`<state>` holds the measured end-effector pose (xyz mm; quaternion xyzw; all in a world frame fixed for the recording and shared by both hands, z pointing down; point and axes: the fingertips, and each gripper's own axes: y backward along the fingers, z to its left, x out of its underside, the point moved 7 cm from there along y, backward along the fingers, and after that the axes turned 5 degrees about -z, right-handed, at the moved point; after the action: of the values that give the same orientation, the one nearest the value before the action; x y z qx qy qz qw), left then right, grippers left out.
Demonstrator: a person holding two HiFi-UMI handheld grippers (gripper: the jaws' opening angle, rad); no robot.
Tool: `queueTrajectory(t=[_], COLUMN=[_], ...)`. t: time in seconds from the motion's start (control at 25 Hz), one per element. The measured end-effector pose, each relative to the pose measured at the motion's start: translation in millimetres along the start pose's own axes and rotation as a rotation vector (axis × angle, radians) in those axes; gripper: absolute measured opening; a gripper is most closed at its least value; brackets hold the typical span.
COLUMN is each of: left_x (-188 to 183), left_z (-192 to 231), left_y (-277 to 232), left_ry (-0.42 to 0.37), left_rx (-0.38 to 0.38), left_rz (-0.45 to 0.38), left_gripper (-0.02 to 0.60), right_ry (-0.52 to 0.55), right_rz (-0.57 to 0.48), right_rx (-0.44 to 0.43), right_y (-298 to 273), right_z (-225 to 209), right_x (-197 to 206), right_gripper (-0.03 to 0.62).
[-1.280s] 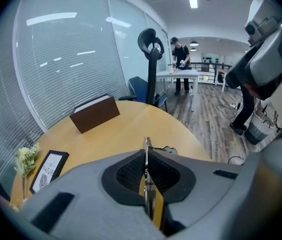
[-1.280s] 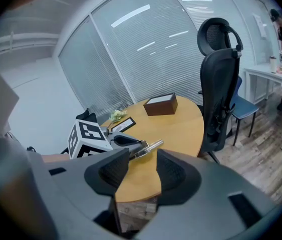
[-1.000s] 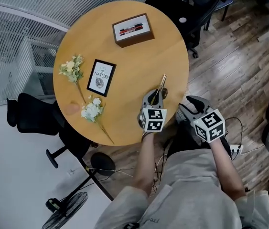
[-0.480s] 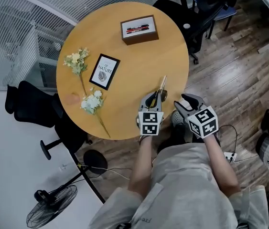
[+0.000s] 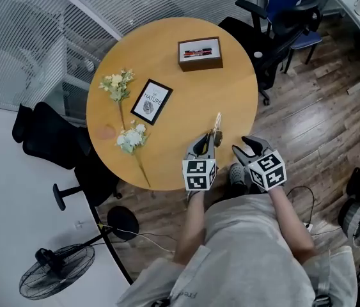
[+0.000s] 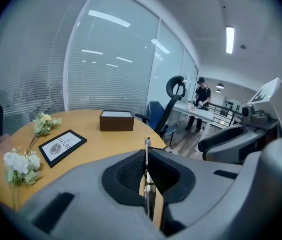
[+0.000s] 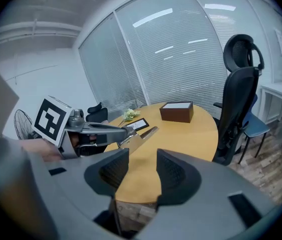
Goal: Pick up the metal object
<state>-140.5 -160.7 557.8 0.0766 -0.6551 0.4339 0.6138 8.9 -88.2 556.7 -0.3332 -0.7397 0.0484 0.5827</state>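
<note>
A slim golden metal object (image 5: 217, 125) pokes forward from my left gripper (image 5: 206, 144), which is shut on it over the near edge of the round wooden table (image 5: 231, 94). In the left gripper view the object (image 6: 147, 154) is a thin blade standing on edge, pinched between the dark pads. The right gripper view shows the metal object (image 7: 142, 136) jutting from the left gripper (image 7: 123, 133) above the tabletop. My right gripper (image 5: 249, 149) hangs just off the table's edge to the right, open and with nothing between its pads (image 7: 173, 171).
On the table are a brown box (image 5: 200, 54) at the far side, a framed card (image 5: 152, 101) and two flower sprigs (image 5: 118, 85) (image 5: 132, 139) at the left. Office chairs (image 5: 282, 18) stand to the right and a black chair (image 5: 48, 139) to the left. A fan (image 5: 55, 270) stands on the floor.
The head view has drifted, so the table sits further right in the frame. The left gripper keeps its grip on the metal object; both grippers stay at the near edge.
</note>
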Motion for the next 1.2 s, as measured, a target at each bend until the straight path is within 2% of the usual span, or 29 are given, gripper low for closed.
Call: queueTrajectory(t=[0.36,1.2], left_x=[-10.6,-15.5], left_z=[11.6,24.4], left_y=[18.3,31.5], left_ry=[0.085,0.125], left_rx=[-0.025,-0.050], left_rz=[-0.059,-0.119], left_gripper=[0.020,0.020], right_ry=[0.014,0.033], right_rz=[-0.019,-0.037], right_rx=[-0.023,-0.044], right_y=[-9.3,-16.0], right_z=[7.9,12.8], right_x=[-3.4,-12.6], right_gripper=[0.170,0.169])
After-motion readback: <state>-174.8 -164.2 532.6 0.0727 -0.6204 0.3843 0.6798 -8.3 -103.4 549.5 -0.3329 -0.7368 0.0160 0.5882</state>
